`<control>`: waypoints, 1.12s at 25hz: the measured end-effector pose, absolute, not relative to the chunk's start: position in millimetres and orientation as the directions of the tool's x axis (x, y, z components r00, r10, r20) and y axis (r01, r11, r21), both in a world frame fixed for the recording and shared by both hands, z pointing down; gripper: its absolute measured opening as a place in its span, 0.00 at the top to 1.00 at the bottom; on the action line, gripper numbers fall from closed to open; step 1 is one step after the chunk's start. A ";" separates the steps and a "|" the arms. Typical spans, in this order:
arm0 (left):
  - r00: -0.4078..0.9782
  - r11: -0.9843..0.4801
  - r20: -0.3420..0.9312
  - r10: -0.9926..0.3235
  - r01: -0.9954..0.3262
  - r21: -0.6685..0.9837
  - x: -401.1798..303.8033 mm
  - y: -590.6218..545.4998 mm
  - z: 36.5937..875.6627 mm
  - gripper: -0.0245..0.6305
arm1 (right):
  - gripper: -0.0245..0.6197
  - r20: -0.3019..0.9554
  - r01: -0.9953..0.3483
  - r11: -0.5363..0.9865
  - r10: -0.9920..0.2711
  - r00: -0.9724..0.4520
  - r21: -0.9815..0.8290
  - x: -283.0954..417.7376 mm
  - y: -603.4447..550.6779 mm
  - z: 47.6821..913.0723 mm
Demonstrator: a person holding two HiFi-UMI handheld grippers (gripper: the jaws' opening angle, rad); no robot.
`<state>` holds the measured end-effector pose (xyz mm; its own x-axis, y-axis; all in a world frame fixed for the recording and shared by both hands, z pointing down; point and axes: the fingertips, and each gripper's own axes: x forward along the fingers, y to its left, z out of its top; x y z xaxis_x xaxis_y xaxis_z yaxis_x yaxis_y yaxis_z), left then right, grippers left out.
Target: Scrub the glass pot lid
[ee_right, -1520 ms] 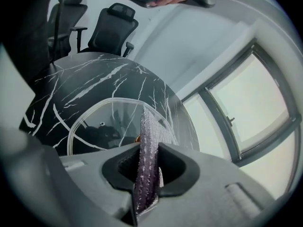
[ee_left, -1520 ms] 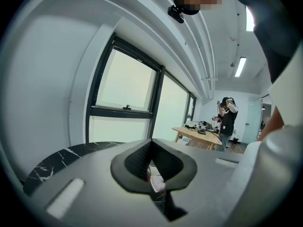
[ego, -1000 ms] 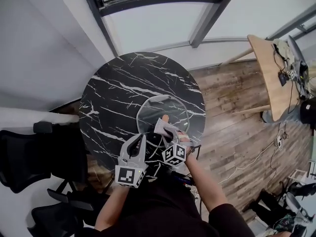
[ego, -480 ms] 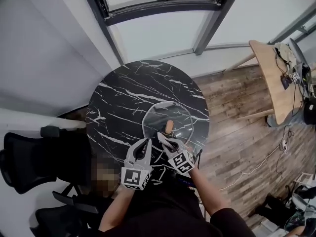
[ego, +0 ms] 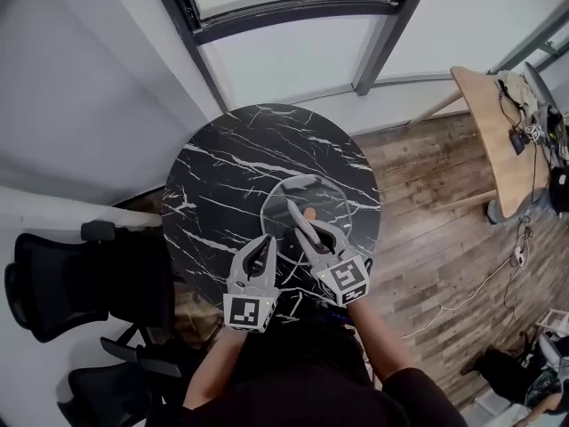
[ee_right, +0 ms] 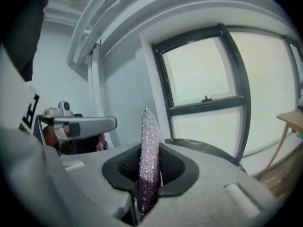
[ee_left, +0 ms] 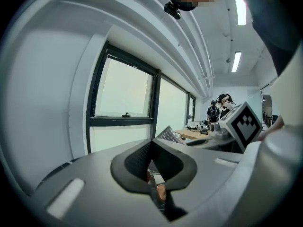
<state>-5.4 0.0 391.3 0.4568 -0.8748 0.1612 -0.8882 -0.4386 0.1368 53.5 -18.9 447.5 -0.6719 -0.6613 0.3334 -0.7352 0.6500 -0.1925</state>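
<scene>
Further forward than a moment ago: right gripper over the glass lid, fingers clamped on a sparkly scrubber. Lid flat on the marble surface. Left gripper near its edge, fingers together, empty.

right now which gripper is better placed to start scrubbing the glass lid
Right. The right gripper clamps the sparkly scrubber and reaches over the glass lid. The left gripper is shut on nothing and only near the lid's edge.
</scene>
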 end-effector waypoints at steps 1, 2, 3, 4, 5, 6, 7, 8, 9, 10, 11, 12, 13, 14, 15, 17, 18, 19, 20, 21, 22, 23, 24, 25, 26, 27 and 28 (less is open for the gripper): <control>0.451 -0.436 0.144 -0.881 -0.891 0.125 -6.2 -0.9 383.9 0.96 | 0.85 0.296 -0.744 0.645 -0.687 -0.664 -0.171 57.3 -25.3 429.8; 0.447 -0.433 0.133 -0.885 -0.893 0.119 -6.7 -1.4 377.3 0.96 | 0.85 0.261 -0.756 0.637 -0.712 -0.652 -0.149 62.2 -31.1 413.2; 0.444 -0.431 0.126 -0.887 -0.895 0.115 -7.2 -0.7 371.8 0.96 | 0.85 0.229 -0.770 0.625 -0.737 -0.636 -0.130 68.0 -35.2 398.0; 0.441 -0.429 0.120 -0.890 -0.896 0.113 -7.9 1.0 366.2 0.96 | 0.85 0.200 -0.784 0.609 -0.759 -0.620 -0.119 74.0 -37.1 384.8; 0.436 -0.425 0.108 -0.894 -0.898 0.113 -8.6 3.0 359.1 0.96 | 0.85 0.174 -0.798 0.592 -0.779 -0.603 -0.114 80.1 -36.9 373.2; 0.430 -0.420 0.088 -0.899 -0.901 0.113 -9.2 4.6 350.0 0.96 | 0.85 0.151 -0.811 0.575 -0.796 -0.586 -0.110 86.1 -35.0 362.8; 0.423 -0.415 0.065 -0.904 -0.903 0.110 -9.4 6.3 340.3 0.96 | 0.85 0.131 -0.822 0.559 -0.812 -0.569 -0.106 91.9 -31.8 353.3; 0.418 -0.412 0.046 -0.907 -0.905 0.102 -9.6 8.4 332.0 0.96 | 0.85 0.112 -0.834 0.543 -0.826 -0.552 -0.101 97.6 -27.9 345.1; 0.415 -0.410 0.035 -0.909 -0.907 0.090 -10.1 10.8 326.0 0.96 | 0.85 0.098 -0.846 0.524 -0.841 -0.532 -0.098 103.5 -23.8 339.1; 0.411 -0.408 0.028 -0.911 -0.909 0.079 -10.7 12.6 322.2 0.96 | 0.85 0.090 -0.859 0.503 -0.855 -0.511 -0.098 109.4 -19.6 335.9; 0.408 -0.405 0.027 -0.913 -0.911 0.071 -11.4 13.5 321.0 0.96 | 0.85 0.088 -0.871 0.481 -0.868 -0.489 -0.101 115.1 -15.0 335.8; 0.403 -0.400 0.033 -0.915 -0.914 0.070 -12.3 13.8 322.7 0.96 | 0.85 0.091 -0.880 0.462 -0.877 -0.471 -0.106 119.9 -9.9 338.6; 0.395 -0.391 0.043 -0.918 -0.917 0.077 -13.6 13.7 325.8 0.96 | 0.85 0.099 -0.887 0.447 -0.884 -0.458 -0.111 123.7 -4.4 343.4; 0.383 -0.377 0.048 -0.923 -0.921 0.094 -15.4 13.5 328.3 0.96 | 0.85 0.108 -0.892 0.436 -0.887 -0.448 -0.118 126.4 1.5 349.2; 0.370 -0.363 0.047 -0.928 -0.925 0.115 -17.4 13.5 329.5 0.96 | 0.85 0.118 -0.894 0.430 -0.888 -0.444 -0.128 128.0 7.2 354.7; 0.357 -0.346 0.052 -0.933 -0.926 0.153 -20.3 14.9 332.3 0.96 | 0.85 0.132 -0.891 0.429 -0.884 -0.448 -0.148 128.2 16.2 362.4; 0.356 -0.343 0.057 -0.933 -0.925 0.164 -20.9 15.3 333.3 0.96 | 0.85 0.137 -0.888 0.432 -0.881 -0.453 -0.154 127.4 18.8 364.6; 0.357 -0.343 0.060 -0.932 -0.924 0.167 -20.8 15.3 333.9 0.96 | 0.85 0.143 -0.887 0.435 -0.878 -0.456 -0.156 126.4 20.2 366.4; 0.358 -0.345 0.062 -0.931 -0.924 0.164 -20.5 15.0 334.3 0.96 | 0.85 0.149 -0.886 0.437 -0.876 -0.458 -0.155 125.7 20.7 367.8; 0.360 -0.346 0.062 -0.931 -0.924 0.160 -20.1 14.3 334.4 0.96 | 0.85 0.156 -0.886 0.437 -0.875 -0.458 -0.152 125.2 20.4 368.8; 0.360 -0.347 0.060 -0.931 -0.925 0.156 -19.8 13.5 334.2 0.96 | 0.85 0.162 -0.888 0.436 -0.875 -0.457 -0.149 125.0 19.4 369.4; 0.359 -0.347 0.057 -0.932 -0.925 0.156 -19.7 12.9 334.0 0.96 | 0.85 0.166 -0.889 0.434 -0.875 -0.455 -0.146 125.1 18.3 369.5; 0.357 -0.345 0.054 -0.933 -0.925 0.157 -19.8 12.5 333.9 0.96 | 0.85 0.168 -0.890 0.433 -0.876 -0.453 -0.144 125.4 17.3 369.4; 0.354 -0.343 0.053 -0.934 -0.926 0.158 -20.1 12.4 334.2 0.96 | 0.85 0.169 -0.891 0.431 -0.876 -0.452 -0.143 125.7 16.2 369.4; 0.353 -0.341 0.055 -0.934 -0.927 0.157 -20.4 12.1 335.1 0.96 | 0.85 0.169 -0.891 0.431 -0.876 -0.451 -0.143 126.0 15.0 369.4; 0.351 -0.339 0.059 -0.934 -0.928 0.157 -20.5 11.9 336.3 0.96 | 0.85 0.169 -0.891 0.432 -0.876 -0.452 -0.142 126.3 14.0 369.4; 0.350 -0.337 0.061 -0.935 -0.928 0.157 -20.4 11.6 337.4 0.96 | 0.85 0.168 -0.891 0.432 -0.876 -0.452 -0.140 126.8 13.0 369.2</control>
